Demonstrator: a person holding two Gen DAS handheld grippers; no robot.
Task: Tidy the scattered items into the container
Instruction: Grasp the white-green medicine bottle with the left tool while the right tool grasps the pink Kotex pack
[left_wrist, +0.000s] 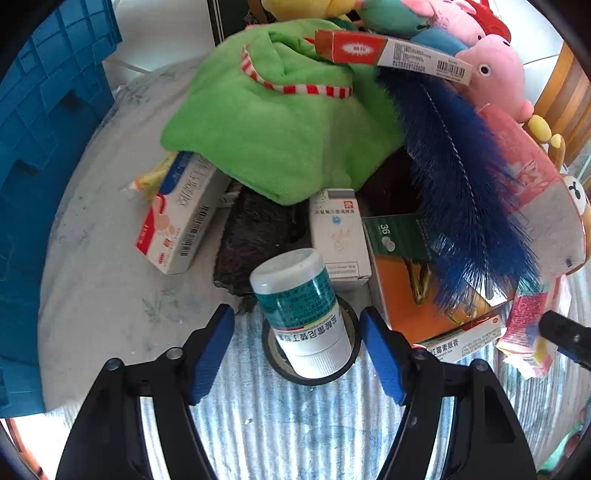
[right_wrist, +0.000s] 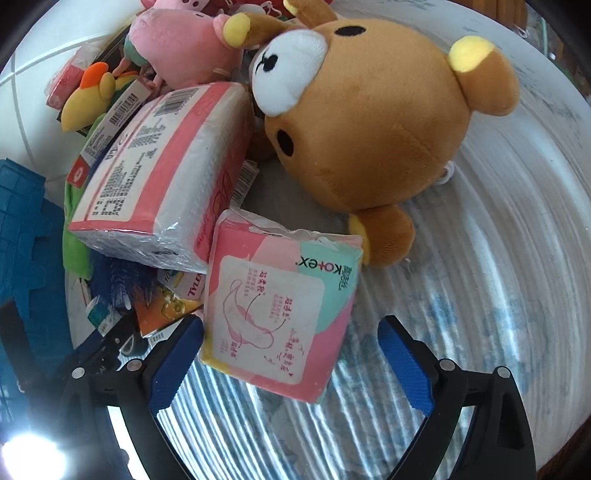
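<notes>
My left gripper (left_wrist: 297, 325) points steeply down at a small pill bottle (left_wrist: 301, 310): smooth white plastic, a domed white cap, a glossy teal and white label. The bottle leans, its base sitting inside a flat black ring of tape (left_wrist: 349, 354) on the bench (left_wrist: 110, 295), which wears a pale cloth with a faint leaf print and ribbed stripes. The fingers (left_wrist: 212, 354) are black with ridged blue pads; they stand about half wide, one on each side of the bottle, with a clear gap on both sides, so nothing is gripped.

Behind the bottle lie several cardboard medicine boxes, a white one (left_wrist: 338, 236) upright just behind it and a red and white one (left_wrist: 177, 221) tilted to the left. A soft green fleece cloth (left_wrist: 273, 122) with a red and white striped ribbon is heaped over them. A bristly blue brush (left_wrist: 465, 195) with a twisted wire core lies across an orange box (left_wrist: 402, 306). The blue plastic crate (left_wrist: 40, 147), gridded on its wall, stands at the left edge.

My right gripper (right_wrist: 291, 358) also tips steeply down, fingers (right_wrist: 406, 365) spread wide. Between them sits a squashy pink and mint pad packet (right_wrist: 280, 306) in crinkled film; the left pad is at its edge, though I cannot tell if it touches, and the right pad is well apart. A film-wrapped tissue pack (right_wrist: 162, 177) and a round brown plush bear (right_wrist: 369, 125) lie just beyond.
</notes>
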